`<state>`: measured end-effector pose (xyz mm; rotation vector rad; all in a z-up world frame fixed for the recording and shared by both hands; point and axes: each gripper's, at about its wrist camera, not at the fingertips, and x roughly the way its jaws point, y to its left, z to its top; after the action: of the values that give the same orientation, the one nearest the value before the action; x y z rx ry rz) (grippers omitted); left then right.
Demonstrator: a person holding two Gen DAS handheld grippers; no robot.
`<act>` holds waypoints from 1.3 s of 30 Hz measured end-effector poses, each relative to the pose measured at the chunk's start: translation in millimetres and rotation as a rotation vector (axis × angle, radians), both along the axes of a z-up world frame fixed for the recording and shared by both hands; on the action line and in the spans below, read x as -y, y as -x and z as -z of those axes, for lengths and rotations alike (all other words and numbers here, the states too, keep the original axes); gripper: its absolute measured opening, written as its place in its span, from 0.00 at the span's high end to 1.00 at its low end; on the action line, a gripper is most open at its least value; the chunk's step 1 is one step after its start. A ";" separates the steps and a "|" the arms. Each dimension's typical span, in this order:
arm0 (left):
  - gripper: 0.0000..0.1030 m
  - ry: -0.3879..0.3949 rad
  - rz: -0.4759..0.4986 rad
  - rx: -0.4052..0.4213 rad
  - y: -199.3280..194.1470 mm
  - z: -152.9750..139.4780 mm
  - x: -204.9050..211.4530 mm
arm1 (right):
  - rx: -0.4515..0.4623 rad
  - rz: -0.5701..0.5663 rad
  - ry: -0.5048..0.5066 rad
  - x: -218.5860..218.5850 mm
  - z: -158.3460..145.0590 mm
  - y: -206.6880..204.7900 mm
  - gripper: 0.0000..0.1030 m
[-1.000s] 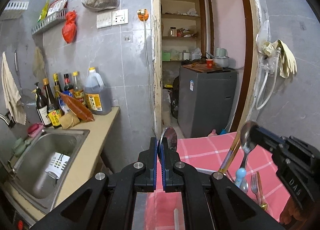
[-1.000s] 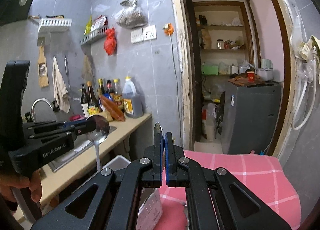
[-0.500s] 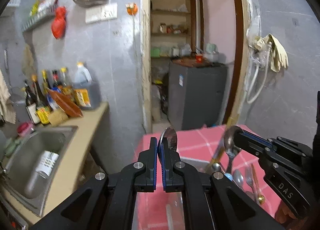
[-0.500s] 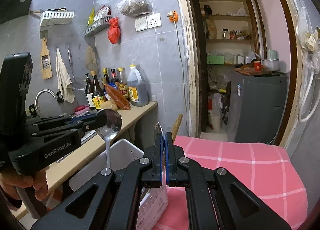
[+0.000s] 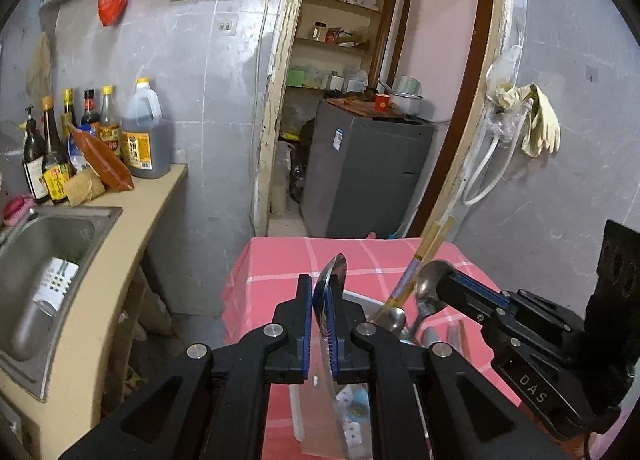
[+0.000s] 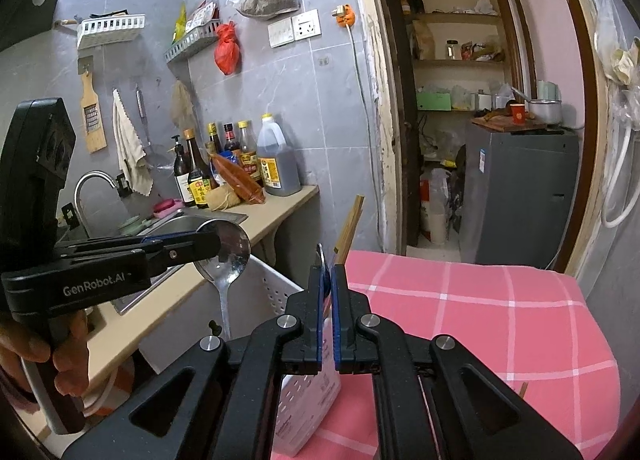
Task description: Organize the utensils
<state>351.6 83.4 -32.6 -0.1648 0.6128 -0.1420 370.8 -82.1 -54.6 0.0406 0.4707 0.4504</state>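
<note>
My left gripper (image 5: 319,292) is shut on a steel spoon (image 5: 332,274), bowl up; the same spoon shows in the right wrist view (image 6: 225,250), hanging handle-down over a white perforated utensil basket (image 6: 280,292). My right gripper (image 6: 326,280) is shut on a second steel spoon (image 5: 430,286), whose thin edge sticks up between its fingers (image 6: 320,256). Wooden chopsticks (image 5: 424,260) and other spoons (image 5: 394,320) stand in the basket (image 5: 362,298) on the pink checked tablecloth (image 6: 480,316).
A beige counter (image 5: 120,228) with a steel sink (image 5: 44,260) runs along the left, with sauce bottles (image 5: 100,132) at the wall. A doorway (image 5: 360,100) behind the table leads to a grey appliance (image 5: 364,172). Gloves hang on the right wall (image 5: 536,120).
Both grippers have come lower and closer to the basket, each keeping its spoon. The left view has tilted down, so the basket and tablecloth show more.
</note>
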 end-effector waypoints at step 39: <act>0.00 0.017 0.000 0.224 47.5 -37.5 120.1 | 0.157 0.291 -0.059 189.8 -65.4 67.3 0.01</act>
<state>304.1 -36.7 4.9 -0.1625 0.3882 -0.1632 303.5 -271.9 10.8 0.1277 0.2904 0.1791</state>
